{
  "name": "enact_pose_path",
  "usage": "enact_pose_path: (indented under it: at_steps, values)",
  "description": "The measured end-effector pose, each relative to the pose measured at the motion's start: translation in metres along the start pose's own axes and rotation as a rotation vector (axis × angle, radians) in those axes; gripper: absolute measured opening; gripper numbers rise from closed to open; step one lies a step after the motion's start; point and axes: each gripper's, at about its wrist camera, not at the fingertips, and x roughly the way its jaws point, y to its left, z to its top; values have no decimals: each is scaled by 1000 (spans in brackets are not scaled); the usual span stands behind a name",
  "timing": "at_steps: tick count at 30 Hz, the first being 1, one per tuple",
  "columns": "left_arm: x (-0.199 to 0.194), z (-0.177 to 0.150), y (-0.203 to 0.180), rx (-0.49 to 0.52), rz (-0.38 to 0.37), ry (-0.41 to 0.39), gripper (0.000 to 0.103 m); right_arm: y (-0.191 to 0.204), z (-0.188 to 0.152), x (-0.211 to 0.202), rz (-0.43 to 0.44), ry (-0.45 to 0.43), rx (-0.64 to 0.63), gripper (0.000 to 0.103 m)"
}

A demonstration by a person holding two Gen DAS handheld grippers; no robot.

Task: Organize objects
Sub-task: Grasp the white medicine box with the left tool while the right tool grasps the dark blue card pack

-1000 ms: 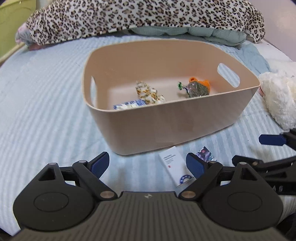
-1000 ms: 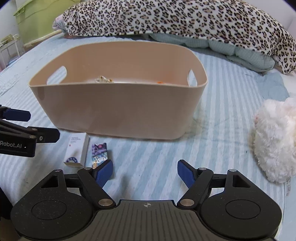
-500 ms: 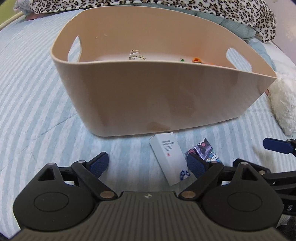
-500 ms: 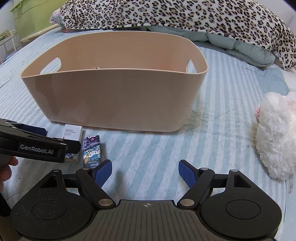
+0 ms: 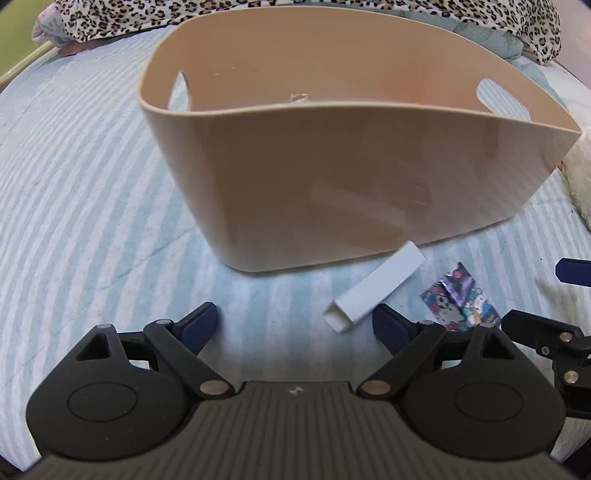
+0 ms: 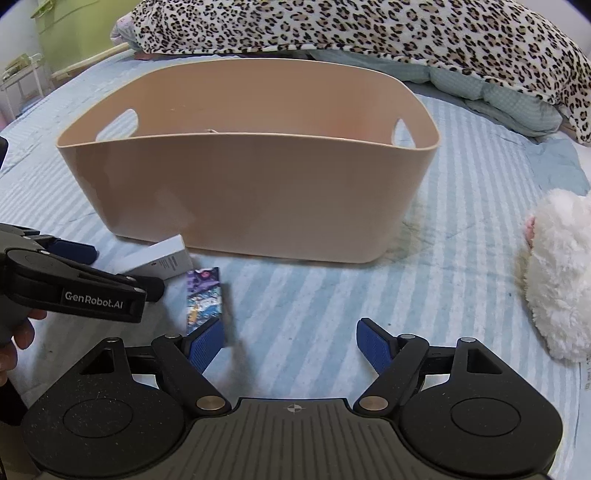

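Note:
A beige plastic bin (image 5: 351, 177) stands on the striped bed; it also shows in the right wrist view (image 6: 251, 192). A white box (image 5: 375, 286) lies tilted on its edge in front of the bin, and shows in the right wrist view (image 6: 162, 260). A colourful packet (image 5: 460, 295) lies flat to the right of it, also in the right wrist view (image 6: 205, 299). My left gripper (image 5: 295, 325) is open and low over the bed, its right finger beside the box. My right gripper (image 6: 291, 341) is open, its left finger at the packet's near end.
A white fluffy toy (image 6: 557, 277) lies on the bed to the right of the bin. A leopard-print blanket (image 6: 369, 29) and a pale green quilt (image 6: 498, 96) lie behind the bin. Small items inside the bin are mostly hidden by its wall.
Both grippers have come lower and closer to the bed. The white box has tipped from flat onto its edge and turned. My right gripper's left finger has reached the packet.

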Motion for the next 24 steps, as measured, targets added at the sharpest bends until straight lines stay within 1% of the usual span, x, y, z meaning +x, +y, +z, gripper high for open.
enact_pose_path:
  at_steps: [6, 8, 11, 16, 20, 22, 24]
  values:
    - [-1, 0, 0, 98, -30, -25, 91, 13, 3, 4, 31, 13, -37, 81]
    - [-1, 1, -1, 129, -19, -31, 91, 16, 3, 7, 42, 22, -47, 80]
    - [0, 0, 3, 129, -15, -30, 92, 23, 4, 12, 55, 34, -62, 80]
    - [1, 0, 10, 85, -27, -16, 92, 32, 7, 26, 44, 50, -82, 79]
    - [4, 5, -1, 113, -33, -27, 92, 32, 7, 34, 33, 57, -80, 72]
    - [2, 5, -5, 142, -39, -33, 92, 27, 6, 36, 36, 55, -69, 65]
    - [6, 6, -9, 142, -33, -30, 92, 23, 7, 35, 35, 51, -61, 52]
